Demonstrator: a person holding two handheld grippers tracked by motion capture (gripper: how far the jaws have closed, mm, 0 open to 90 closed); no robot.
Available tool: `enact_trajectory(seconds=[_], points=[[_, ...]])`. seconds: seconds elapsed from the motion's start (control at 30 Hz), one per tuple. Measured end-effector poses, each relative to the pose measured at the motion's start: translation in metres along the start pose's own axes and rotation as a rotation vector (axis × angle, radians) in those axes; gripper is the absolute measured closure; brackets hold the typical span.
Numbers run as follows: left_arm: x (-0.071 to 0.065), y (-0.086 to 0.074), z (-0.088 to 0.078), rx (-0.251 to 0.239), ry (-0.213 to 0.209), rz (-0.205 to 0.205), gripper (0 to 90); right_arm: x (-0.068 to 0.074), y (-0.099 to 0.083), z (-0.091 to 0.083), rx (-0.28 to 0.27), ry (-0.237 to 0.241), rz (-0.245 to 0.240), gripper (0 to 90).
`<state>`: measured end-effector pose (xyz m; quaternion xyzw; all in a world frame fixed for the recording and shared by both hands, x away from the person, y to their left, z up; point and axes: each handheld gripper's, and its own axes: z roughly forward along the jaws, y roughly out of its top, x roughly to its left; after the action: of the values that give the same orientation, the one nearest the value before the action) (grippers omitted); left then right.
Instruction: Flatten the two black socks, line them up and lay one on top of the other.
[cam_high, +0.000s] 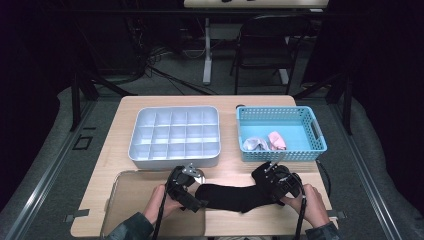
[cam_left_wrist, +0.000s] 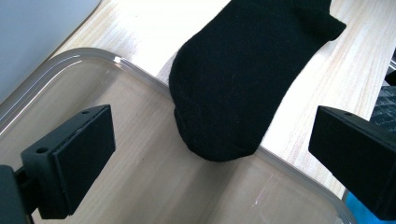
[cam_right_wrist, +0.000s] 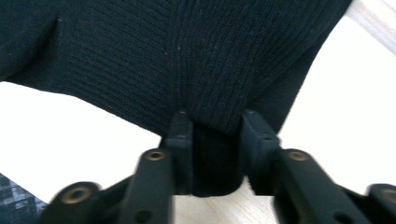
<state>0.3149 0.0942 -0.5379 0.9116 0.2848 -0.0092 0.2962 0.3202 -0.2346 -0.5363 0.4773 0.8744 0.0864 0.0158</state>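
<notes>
A black sock (cam_high: 230, 196) lies flat along the front of the wooden table. In the left gripper view its toe end (cam_left_wrist: 224, 93) overlaps the rim of a clear shallow tray (cam_left_wrist: 93, 53). My left gripper (cam_high: 194, 201) hovers at that toe end, and its jaws (cam_left_wrist: 210, 158) stand wide open with nothing pressed between them. My right gripper (cam_high: 272, 182) is at the sock's other end. There its jaws (cam_right_wrist: 215, 135) are shut on a pinched fold of the ribbed cuff (cam_right_wrist: 177, 56).
The clear tray (cam_high: 125, 200) sits at the front left. A grey compartment box (cam_high: 175, 161) stands behind it. At the back right, a blue basket (cam_high: 282, 152) holds a pink sock (cam_high: 276, 140) and a grey one (cam_high: 254, 144). A chair stands beyond the table.
</notes>
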Motion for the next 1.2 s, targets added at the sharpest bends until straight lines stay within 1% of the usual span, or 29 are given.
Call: enact_trajectory(seconds=[0.03, 0.07, 0.1, 0.13, 0.17, 0.23, 0.27, 0.3, 0.37, 0.4, 0.6, 0.63, 0.7, 0.73, 0.77, 0.8, 0.83, 0.87, 0.9, 0.93, 0.97, 1.0, 1.07, 1.1, 1.2], points=[[0.000, 0.000, 0.000, 0.001, -0.002, 0.000, 0.5, -0.005, 0.004, -0.007, 0.093, -0.012, -0.069, 74.8], [0.000, 0.000, 0.000, 0.002, -0.002, 0.001, 0.5, -0.005, 0.004, -0.007, 0.093, -0.012, -0.069, 74.8], [0.000, 0.000, 0.000, 0.002, -0.001, 0.002, 0.5, -0.002, 0.001, -0.003, 0.029, 0.003, -0.015, 75.8], [-0.001, 0.000, 0.000, 0.001, -0.002, 0.001, 0.5, -0.003, 0.001, -0.005, 0.027, 0.010, -0.011, 76.7], [-0.001, 0.000, 0.000, 0.004, 0.000, 0.002, 0.5, -0.004, 0.000, -0.010, 0.004, 0.033, 0.003, 77.3], [-0.001, 0.000, 0.000, 0.001, -0.002, 0.001, 0.5, -0.004, 0.000, -0.013, -0.003, 0.040, 0.006, 77.4], [-0.001, 0.000, 0.000, 0.001, -0.002, 0.001, 0.5, -0.001, -0.002, -0.015, -0.060, 0.058, 0.039, 77.3], [-0.001, 0.000, 0.000, 0.003, 0.000, 0.001, 0.5, -0.002, -0.001, -0.022, -0.047, 0.072, 0.023, 77.3], [-0.001, 0.001, 0.000, 0.004, 0.001, 0.001, 0.5, -0.001, -0.001, -0.025, -0.055, 0.076, 0.029, 77.2], [-0.001, 0.001, 0.000, 0.004, 0.001, 0.001, 0.5, 0.001, -0.001, -0.029, -0.066, 0.097, 0.025, 77.2], [-0.001, 0.001, 0.001, 0.003, -0.001, 0.000, 0.5, 0.001, -0.001, -0.029, -0.066, 0.097, 0.025, 76.9], [-0.001, 0.001, 0.001, 0.003, -0.001, 0.000, 0.5, 0.022, 0.007, -0.039, -0.162, 0.241, 0.011, 74.7], [-0.001, 0.001, 0.001, 0.004, -0.001, 0.002, 0.5, 0.031, 0.013, -0.028, -0.163, 0.282, 0.014, 73.8], [-0.002, 0.001, 0.001, 0.004, 0.000, 0.002, 0.5, 0.034, 0.015, -0.025, -0.152, 0.281, 0.003, 73.3], [-0.002, 0.001, 0.002, 0.001, -0.003, 0.002, 0.5, 0.037, 0.018, -0.020, -0.150, 0.300, 0.003, 71.9], [-0.002, 0.001, 0.002, 0.001, -0.002, 0.002, 0.5, 0.043, 0.022, -0.013, -0.153, 0.303, 0.003, 69.5], [-0.002, 0.001, 0.002, 0.001, -0.002, 0.002, 0.5, 0.046, 0.025, -0.010, -0.148, 0.305, -0.008, 66.8], [-0.002, 0.001, 0.002, 0.002, -0.002, 0.003, 0.5, 0.050, 0.028, -0.005, -0.139, 0.305, -0.014, 62.4], [-0.002, 0.001, 0.001, 0.003, -0.001, 0.003, 0.5, 0.055, 0.032, -0.001, -0.121, 0.288, -0.051, 58.9], [-0.002, 0.001, 0.001, 0.003, 0.000, 0.004, 0.5, 0.058, 0.033, 0.001, -0.123, 0.289, -0.071, 56.5], [-0.002, 0.001, 0.001, 0.002, 0.000, 0.004, 0.5, 0.061, 0.034, 0.001, -0.114, 0.281, -0.103, 51.3], [-0.002, 0.001, 0.001, 0.001, 0.000, 0.003, 0.5, 0.064, 0.035, 0.000, -0.109, 0.259, -0.128, 46.8], [-0.001, 0.001, 0.000, 0.001, 0.002, 0.002, 0.5, 0.065, 0.034, -0.008, -0.140, 0.248, -0.168, 43.9], [-0.002, 0.001, 0.001, 0.001, 0.001, 0.002, 0.5, 0.065, 0.033, -0.014, -0.155, 0.211, -0.190, 42.1], [-0.003, 0.002, 0.002, 0.002, -0.002, 0.007, 0.5, 0.064, 0.033, -0.030, -0.215, 0.135, -0.242, 41.1]])
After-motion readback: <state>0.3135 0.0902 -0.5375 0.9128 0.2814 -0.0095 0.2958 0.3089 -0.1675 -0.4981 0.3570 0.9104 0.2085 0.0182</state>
